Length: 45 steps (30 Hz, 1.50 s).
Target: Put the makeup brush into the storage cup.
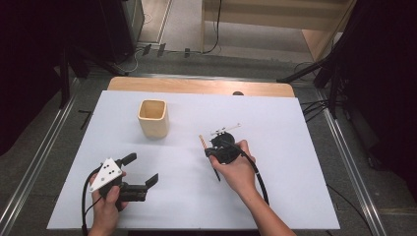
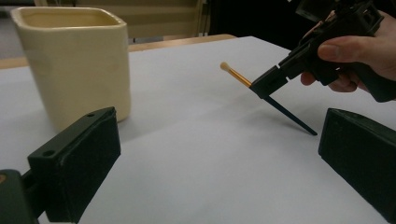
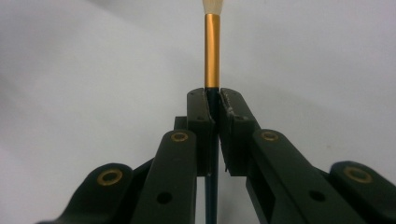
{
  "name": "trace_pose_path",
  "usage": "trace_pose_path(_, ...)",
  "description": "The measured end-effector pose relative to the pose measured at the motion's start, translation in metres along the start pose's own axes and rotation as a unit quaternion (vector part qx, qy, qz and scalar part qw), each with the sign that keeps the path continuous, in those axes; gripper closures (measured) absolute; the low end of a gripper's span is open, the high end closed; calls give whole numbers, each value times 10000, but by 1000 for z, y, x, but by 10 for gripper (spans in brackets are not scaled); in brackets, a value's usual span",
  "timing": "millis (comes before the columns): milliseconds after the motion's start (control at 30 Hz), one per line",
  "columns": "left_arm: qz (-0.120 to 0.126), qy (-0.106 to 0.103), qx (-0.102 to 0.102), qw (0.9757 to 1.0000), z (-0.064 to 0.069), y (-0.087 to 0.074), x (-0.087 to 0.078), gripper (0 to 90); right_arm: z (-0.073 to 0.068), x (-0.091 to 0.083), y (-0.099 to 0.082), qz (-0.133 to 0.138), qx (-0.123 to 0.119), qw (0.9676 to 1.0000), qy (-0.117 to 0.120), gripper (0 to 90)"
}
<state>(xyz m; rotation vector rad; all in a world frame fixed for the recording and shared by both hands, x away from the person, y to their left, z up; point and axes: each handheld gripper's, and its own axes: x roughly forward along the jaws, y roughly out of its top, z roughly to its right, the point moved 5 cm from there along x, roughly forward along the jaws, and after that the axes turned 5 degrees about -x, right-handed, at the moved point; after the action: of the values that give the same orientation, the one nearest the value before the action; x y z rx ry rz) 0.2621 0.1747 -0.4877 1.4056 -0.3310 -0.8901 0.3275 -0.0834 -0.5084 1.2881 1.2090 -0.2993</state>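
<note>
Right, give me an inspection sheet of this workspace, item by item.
Surface: white sheet over a wooden table, unmarked.
Job's things: paintbrush with gold ferrule and dark handle, clamped and tilted, handle tip down on the sheet; cream square cup upright, apart from the brush.
Clutter: nothing seen.
Grippers: right gripper shut on the paintbrush; left gripper open, nothing between its fingers.
Cables: one black cable trails from each gripper; more lie on the floor beyond the table.
Surroundings: dark curtains at both sides, metal rails, wooden furniture behind.
</note>
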Motion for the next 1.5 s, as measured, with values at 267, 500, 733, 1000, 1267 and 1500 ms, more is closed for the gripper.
trace_pose_path(267, 134, -90, -5, 9999, 13, 16, 26, 0, 3, -14, -5, 598, -19, 9980, 194, 847)
trace_pose_path(500, 207, -199, 125, 9995, 25, 28, 38, 0, 3, -27, -7, 1240, -44, 9913, 440, 847)
trace_pose_path(733, 245, -223, 89, 9994, 30, 36, 54, 0, 4, -35, -9, 1597, -106, 9856, 548, 847)
trace_pose_path(1000, 267, -342, 134, 9990, 39, 39, 65, 0, 5, -40, -13, 1931, -230, 9795, 530, 847)
trace_pose_path(1267, 249, -534, 25, 9983, 40, 36, 69, 0, 0, -47, -11, 2330, -411, 9700, 567, 846)
trace_pose_path(1500, 128, -820, 23, 9965, 49, 33, 72, 0, -9, -52, -10, 2661, -502, 9603, 677, 847)
